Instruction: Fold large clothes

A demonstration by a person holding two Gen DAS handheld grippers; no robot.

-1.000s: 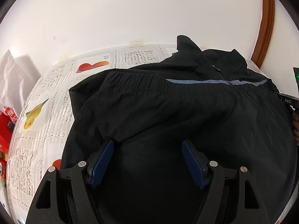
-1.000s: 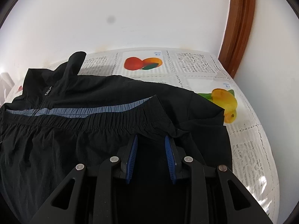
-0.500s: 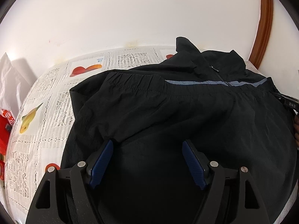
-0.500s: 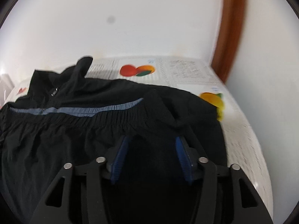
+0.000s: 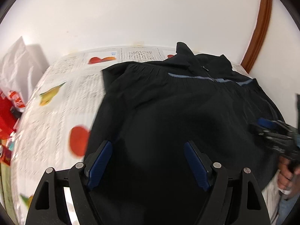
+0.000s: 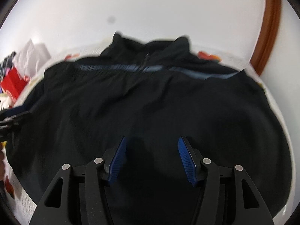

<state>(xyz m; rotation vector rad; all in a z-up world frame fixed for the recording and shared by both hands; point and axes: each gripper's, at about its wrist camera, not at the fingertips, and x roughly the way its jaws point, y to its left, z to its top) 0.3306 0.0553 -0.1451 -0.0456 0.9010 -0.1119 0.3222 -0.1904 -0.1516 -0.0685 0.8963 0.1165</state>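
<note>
Seen from the left wrist, a blurred black jacket [image 5: 178, 116] lies on a newspaper-covered tabletop [image 5: 56, 97], collar toward the white wall [image 5: 131, 13]; the left claw [image 5: 148, 162] is spread above it. Seen from the right wrist, the right claw [image 6: 152, 160] is spread over the jacket's hem, which is cut off below.

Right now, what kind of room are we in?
Probably a room in someone's home. A black jacket lies spread on a table covered with newspaper, against a plain white wall with a wooden door frame. Bags and packets are piled at one side.
</note>
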